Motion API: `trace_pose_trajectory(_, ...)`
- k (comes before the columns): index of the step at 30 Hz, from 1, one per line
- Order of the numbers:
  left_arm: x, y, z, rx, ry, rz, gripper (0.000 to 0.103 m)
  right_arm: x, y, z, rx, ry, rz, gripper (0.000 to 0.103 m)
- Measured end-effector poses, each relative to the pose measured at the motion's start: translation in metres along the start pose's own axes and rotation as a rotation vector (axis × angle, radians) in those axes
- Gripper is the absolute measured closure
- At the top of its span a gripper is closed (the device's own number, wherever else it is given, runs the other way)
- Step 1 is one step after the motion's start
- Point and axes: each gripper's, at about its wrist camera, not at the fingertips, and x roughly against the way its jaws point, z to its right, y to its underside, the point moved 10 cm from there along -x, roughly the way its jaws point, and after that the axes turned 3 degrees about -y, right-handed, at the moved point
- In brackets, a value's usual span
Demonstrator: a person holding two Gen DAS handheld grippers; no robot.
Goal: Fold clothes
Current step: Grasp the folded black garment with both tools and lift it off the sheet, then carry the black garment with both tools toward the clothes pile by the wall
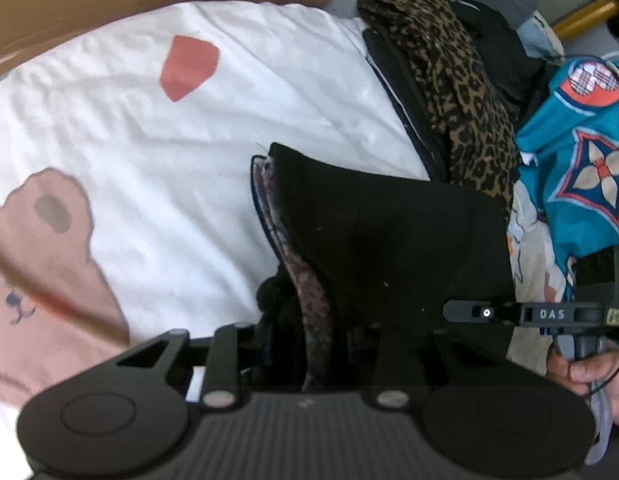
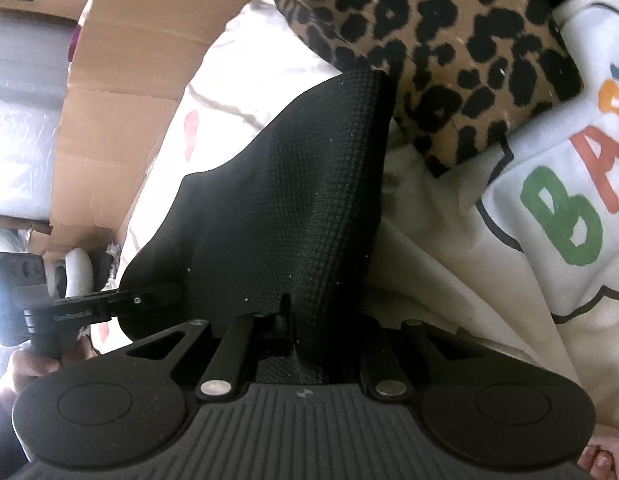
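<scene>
Left wrist view: each tool (image 1: pixel 325 344) (image 2: pixel 287 336) pinches the black garment (image 1: pixel 389 240) beside an open cardboard box (image 2: pixel 121 80).

From my right gripper (image 2: pixel 297 332) a black garment (image 2: pixel 293 200) rises toward twelve o'clock, its woven cloth pinched between the closed fingers; at one o'clock lies a leopard-print garment (image 2: pixel 441 60), its lower corner near the black cloth's top edge; at three o'clock spreads a cream sheet (image 2: pixel 449 240) with a white panel bearing coloured letters (image 2: pixel 565 208); at ten o'clock stands a cardboard wall (image 2: pixel 125 80); at nine o'clock my left gripper (image 2: pixel 149 300) reaches in, its tip against the black cloth's edge, a hand (image 2: pixel 29 364) beneath it.
</scene>
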Motion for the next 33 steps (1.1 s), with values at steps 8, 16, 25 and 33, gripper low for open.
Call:
trace_pose_trajectory(8, 0.049, 0.007, 0.005, 0.071, -0.068, 0.057, 0.071, 0.007, -0.005, -0.043, 0.092, 0.021, -0.011, 0.094)
trace_pose_trajectory(16, 0.115, 0.002, 0.021, 0.090, -0.115, 0.130, 0.072, 0.035, -0.015, -0.103, 0.237, 0.009, -0.007, 0.095)
trace_pose_trajectory(25, 0.223, -0.008, 0.054, 0.145, -0.162, 0.291, 0.072, 0.092, -0.038, -0.197, 0.369, -0.052, 0.078, 0.095)
trace_pose_trajectory(33, 0.303, -0.011, 0.094, 0.159, -0.198, 0.427, 0.072, 0.155, -0.056, -0.279, 0.477, -0.092, 0.165, 0.095)
